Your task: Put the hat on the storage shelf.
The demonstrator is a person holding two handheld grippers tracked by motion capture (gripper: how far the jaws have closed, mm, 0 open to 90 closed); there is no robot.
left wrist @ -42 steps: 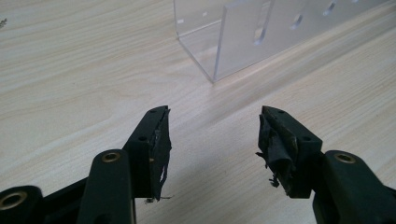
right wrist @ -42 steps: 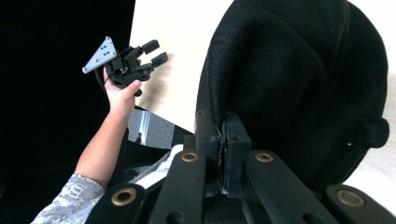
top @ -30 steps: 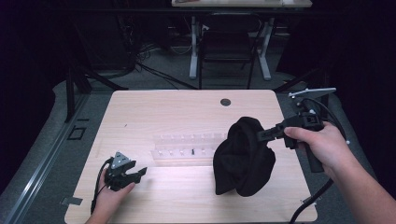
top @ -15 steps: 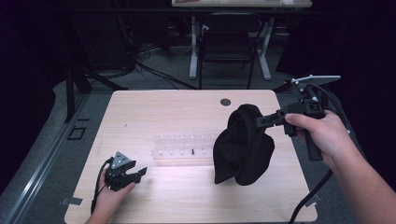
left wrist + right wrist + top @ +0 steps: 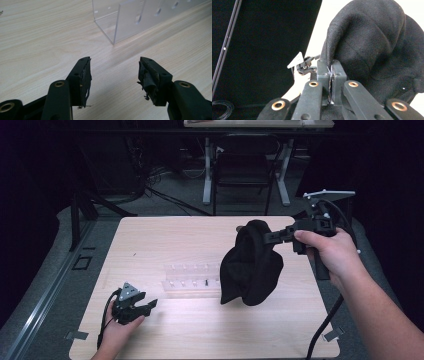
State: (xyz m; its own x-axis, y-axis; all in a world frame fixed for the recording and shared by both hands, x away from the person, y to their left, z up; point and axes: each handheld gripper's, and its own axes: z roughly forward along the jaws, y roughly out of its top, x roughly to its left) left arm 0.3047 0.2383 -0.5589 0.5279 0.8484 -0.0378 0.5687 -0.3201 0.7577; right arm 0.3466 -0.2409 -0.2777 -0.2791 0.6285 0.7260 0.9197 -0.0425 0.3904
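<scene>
At the left of the high view, the left gripper lies low on the pale, straight-grained wooden table, held in a hand whose forearm is cut off by the bottom edge. A grey three-cornered plate sits on top of it. In the left gripper view its two black jaws stand wide apart with nothing between them, only bare wood; the pads carry frayed, peeling black tape with loose threads.

Just beyond it towards the table's middle lies a clear, long, box-shaped acrylic rack with thin walls and small slots; its see-through plastic makes the outline faint from above (the left gripper view gives a sharper look at one glossy corner). Its right end is hidden behind the cloth.

Right of centre hangs a black, soft, matte piece of fabric, bunched into a rounded, folded lump with a fine woven surface. It is lifted, its top pinched and its lower folds drooping over the table; whether the bottom touches the wood is hard to tell.

The right gripper holds it, reaching in level from the right hand. Its jaws are closed tight on a thin fold of the fabric, pads nearly meeting.
</scene>
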